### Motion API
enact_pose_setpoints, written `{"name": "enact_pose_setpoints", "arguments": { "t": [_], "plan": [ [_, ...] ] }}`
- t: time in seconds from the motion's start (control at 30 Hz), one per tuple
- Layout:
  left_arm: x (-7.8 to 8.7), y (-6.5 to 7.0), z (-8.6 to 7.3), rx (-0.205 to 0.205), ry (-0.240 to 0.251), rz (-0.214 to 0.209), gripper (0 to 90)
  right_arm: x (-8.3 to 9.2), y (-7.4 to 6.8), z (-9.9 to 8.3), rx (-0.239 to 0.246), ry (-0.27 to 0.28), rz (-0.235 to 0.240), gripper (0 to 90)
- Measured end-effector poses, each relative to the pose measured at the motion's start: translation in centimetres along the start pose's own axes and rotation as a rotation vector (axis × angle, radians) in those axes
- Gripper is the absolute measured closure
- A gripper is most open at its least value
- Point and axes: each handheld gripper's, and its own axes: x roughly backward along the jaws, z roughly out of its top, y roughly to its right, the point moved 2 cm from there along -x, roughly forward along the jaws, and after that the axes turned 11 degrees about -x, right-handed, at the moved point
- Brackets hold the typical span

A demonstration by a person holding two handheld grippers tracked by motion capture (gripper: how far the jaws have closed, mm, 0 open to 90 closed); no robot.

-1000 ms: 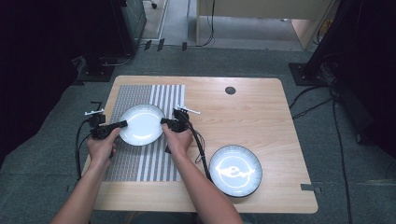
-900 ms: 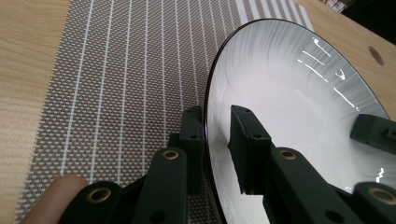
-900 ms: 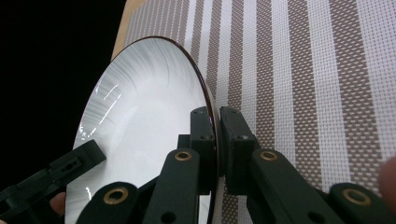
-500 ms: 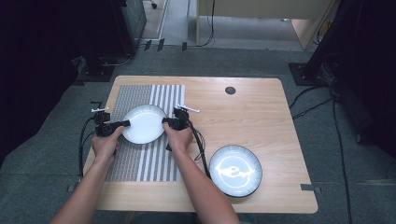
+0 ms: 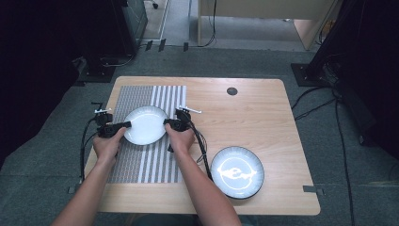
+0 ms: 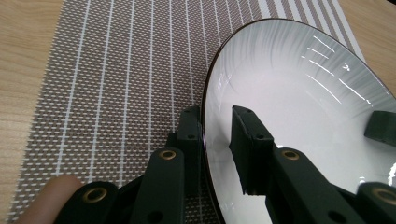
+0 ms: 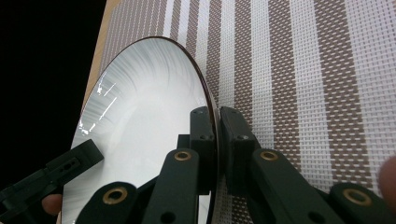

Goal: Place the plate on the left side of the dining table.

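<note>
- Reaching in from the near edge of the table, two forearms each carry a hand-held gripper toward the same white plate.
- Nearest the person on the right side, a second plate with a dark rim and a pale pattern in its middle sits on bare wood, well apart from the hands.
- A striped mat covers the left part of the table, fine brown-and-white weave on its left half and broad stripes on its right.
- The white plate is over this mat, held between the two grippers at opposite edges.
- The left hand-held gripper straddles the plate's left rim: one jaw lies under the dark edge, the other stands over the white face with a gap showing, so it is not clamped tight.
- The right hand-held gripper is clenched on the plate's right rim, its two jaws pressed together with the thin edge between them.
- In the right gripper view the plate is tilted, and the other gripper's jaw shows at its far edge.
- Farther back, a small dark round hole marks the table top.
- Beyond the table lie grey carpet and loose cables.
</note>
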Motion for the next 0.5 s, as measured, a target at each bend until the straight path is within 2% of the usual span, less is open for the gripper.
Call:
{"name": "enact_pose_setpoints", "arguments": {
  "t": [0.07,0.17,0.4,0.5],
  "plan": [
    [0.3,0.1,0.2,-0.003,0.012,0.008,74.9,0.0,0.0,0.0,-0.002,0.000,0.001,85.1],
    [0.4,0.2,0.3,-0.022,-0.001,0.015,74.6,0.0,0.0,0.0,-0.010,-0.001,0.003,85.0],
    [1.1,0.3,0.7,-0.028,0.023,0.014,72.1,0.0,0.0,0.0,0.004,0.004,0.002,84.3],
    [1.3,0.1,0.7,-0.028,0.014,0.012,66.6,0.1,-0.2,-0.2,0.041,0.042,-0.014,74.3]
  ]
}}
